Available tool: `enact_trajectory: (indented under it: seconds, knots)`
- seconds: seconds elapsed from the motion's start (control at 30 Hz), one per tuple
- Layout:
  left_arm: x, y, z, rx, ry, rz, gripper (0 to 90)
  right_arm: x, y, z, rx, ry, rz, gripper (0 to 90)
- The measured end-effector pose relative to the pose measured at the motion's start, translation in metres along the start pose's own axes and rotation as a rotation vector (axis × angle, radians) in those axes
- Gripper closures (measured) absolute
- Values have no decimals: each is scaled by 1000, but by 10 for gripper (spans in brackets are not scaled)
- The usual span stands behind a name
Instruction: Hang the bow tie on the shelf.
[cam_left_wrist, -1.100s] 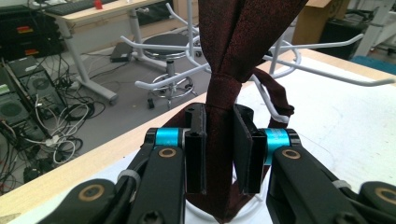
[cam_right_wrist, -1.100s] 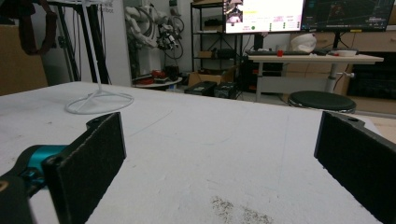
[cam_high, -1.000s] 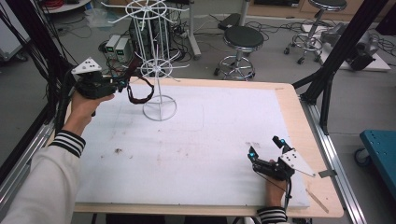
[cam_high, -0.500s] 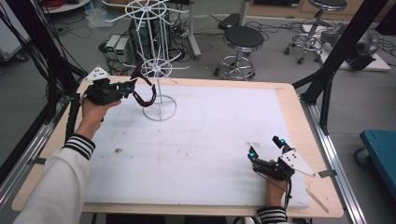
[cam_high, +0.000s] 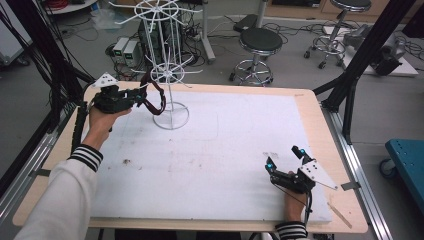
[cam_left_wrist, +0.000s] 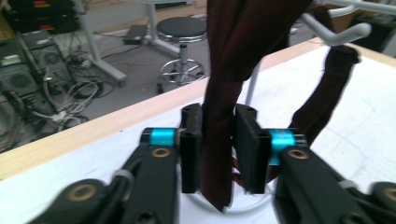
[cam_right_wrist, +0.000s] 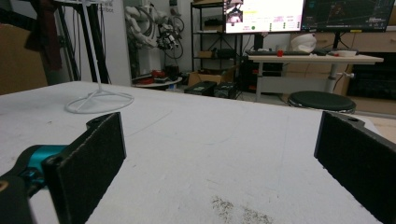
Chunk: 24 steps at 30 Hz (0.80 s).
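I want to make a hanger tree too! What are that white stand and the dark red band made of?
The white stand looks like thin metal wire with a smooth white coating: stiff slim rods, a ring base. The dark red band seems soft matte fabric, perhaps stretchy; it hangs limp over a hook and folds between the left tongs.

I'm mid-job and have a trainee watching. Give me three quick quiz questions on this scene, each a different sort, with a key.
1. True or false: the dark red band hangs from a hook of the white wire rack.
2. Which gripper has that band between its fingers: A left, B right?
3. Fill in: the right gripper rests on the table with its jaws ____.

Key: 1 true. 2 A, the left gripper, whose jaws have just been opening. 3 open.
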<state>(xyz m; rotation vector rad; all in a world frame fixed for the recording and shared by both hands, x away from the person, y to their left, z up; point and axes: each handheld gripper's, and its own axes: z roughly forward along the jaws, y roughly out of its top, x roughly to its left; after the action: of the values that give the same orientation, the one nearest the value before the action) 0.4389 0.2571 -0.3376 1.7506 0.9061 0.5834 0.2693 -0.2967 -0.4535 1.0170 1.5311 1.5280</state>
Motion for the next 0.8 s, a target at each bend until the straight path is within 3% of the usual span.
enact_trajectory:
  seconds: [0.07,0.13,0.2,0.4,0.5,0.53,0.63,0.7,0.8]
  knots:
    - [3,-2,1,23,-41,-16,281,0,0,0,1,1,0,14]
    - [4,-3,2,55,-7,8,58,-1,0,0,0,-1,0,14]
    - [5,-6,-2,27,5,26,17,0,0,0,2,0,4,14]
    - [4,-14,-14,-25,-21,36,17,0,0,0,1,-1,0,14]
    - [0,-21,-25,-88,-29,45,17,0,0,0,1,1,0,14]
    - [-4,-26,-32,-124,-46,49,17,0,0,0,0,0,-1,14]
    - [-8,-33,-40,-152,-54,67,17,0,0,0,0,-1,-9,14]
    - [-18,-45,-51,-195,-84,77,17,0,0,0,-4,-1,-14,13]
    - [-25,-54,-59,-216,-97,85,17,1,0,0,-1,-1,-15,14]
